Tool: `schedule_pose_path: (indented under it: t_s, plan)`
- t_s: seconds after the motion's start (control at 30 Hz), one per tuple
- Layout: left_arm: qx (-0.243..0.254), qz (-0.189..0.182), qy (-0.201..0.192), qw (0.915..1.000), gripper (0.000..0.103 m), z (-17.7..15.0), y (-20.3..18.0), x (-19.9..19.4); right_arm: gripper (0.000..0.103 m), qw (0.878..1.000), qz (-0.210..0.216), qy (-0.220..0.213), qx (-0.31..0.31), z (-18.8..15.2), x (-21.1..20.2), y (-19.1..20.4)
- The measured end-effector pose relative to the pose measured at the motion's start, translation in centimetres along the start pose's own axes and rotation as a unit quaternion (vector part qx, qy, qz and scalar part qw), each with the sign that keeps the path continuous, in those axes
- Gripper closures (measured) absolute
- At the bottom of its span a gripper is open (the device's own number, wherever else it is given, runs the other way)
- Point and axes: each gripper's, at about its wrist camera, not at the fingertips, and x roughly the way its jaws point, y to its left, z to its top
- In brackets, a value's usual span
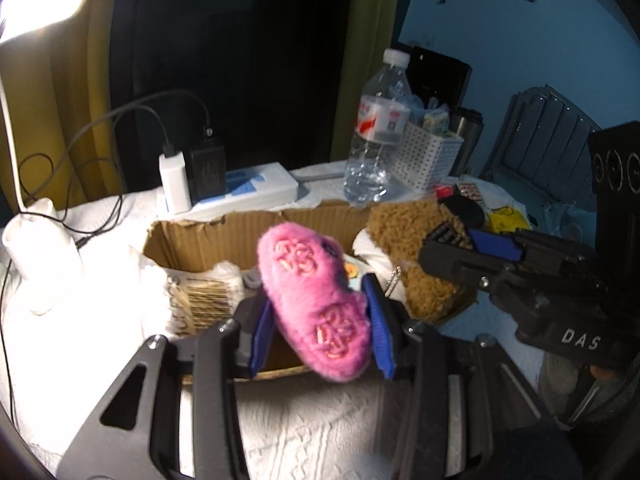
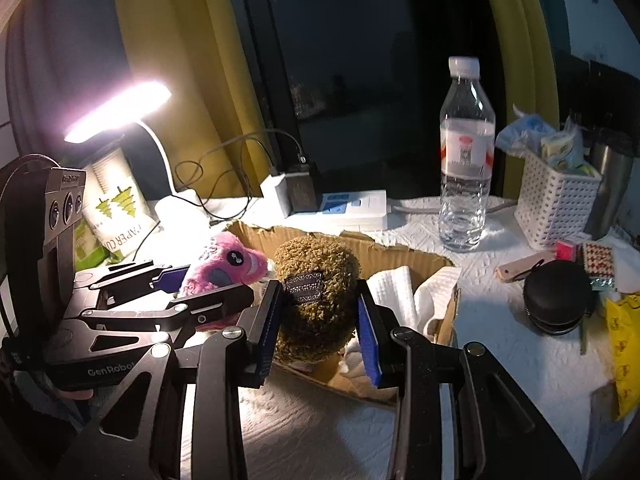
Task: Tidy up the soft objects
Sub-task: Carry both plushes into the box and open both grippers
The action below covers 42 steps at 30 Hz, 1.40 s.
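Note:
My left gripper (image 1: 320,332) is shut on a pink plush toy (image 1: 312,304) and holds it over the near edge of an open cardboard box (image 1: 240,236). My right gripper (image 2: 320,332) is shut on a brown curly plush toy (image 2: 316,304) with a dark patch, held over the same box (image 2: 400,256). The pink plush (image 2: 228,260) and left gripper (image 2: 200,284) show at the left of the right wrist view. The brown plush (image 1: 404,240) and right gripper (image 1: 452,240) show at the right of the left wrist view. White cloth (image 2: 396,292) lies inside the box.
A water bottle (image 2: 464,160), a white perforated basket (image 2: 556,200), a power strip with chargers (image 2: 352,208) and a lit desk lamp (image 2: 120,112) stand behind the box. A black round case (image 2: 560,300) and small items lie to the right. A white textured cloth (image 2: 320,432) covers the table.

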Motion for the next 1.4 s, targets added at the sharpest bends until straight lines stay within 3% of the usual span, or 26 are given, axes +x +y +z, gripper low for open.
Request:
schedule_pose_path:
  t_s: [0.13, 0.2, 0.37, 0.8, 1.4]
  plan:
    - [-0.006, 0.001, 0.016, 0.9999, 0.058, 0.0, 0.2, 1.4, 0.066, 1.000, 0.003, 0.012, 0.007, -0.4, 1.5, -0.6]
    - [-0.006, 0.001, 0.020, 0.9998, 0.049, -0.1, 0.2, 1.8, 0.066, 1.000, 0.003, 0.018, 0.008, -0.5, 1.9, -0.8]
    - [-0.021, 0.016, 0.023, 0.9994, 0.039, -0.2, 0.6, 1.9, 0.055, 1.000, 0.001, 0.028, 0.011, -0.8, 2.6, -1.0]
    - [-0.022, 0.020, 0.004, 0.9995, 0.038, -0.9, 0.4, -1.6, 0.052, 1.000, -0.023, 0.015, -0.001, -0.7, 0.1, 0.7]
    - [-0.015, 0.021, -0.015, 0.9995, 0.033, -4.3, -0.7, -7.2, 0.051, 0.999, -0.045, 0.011, -0.010, -3.5, -4.5, 4.3]
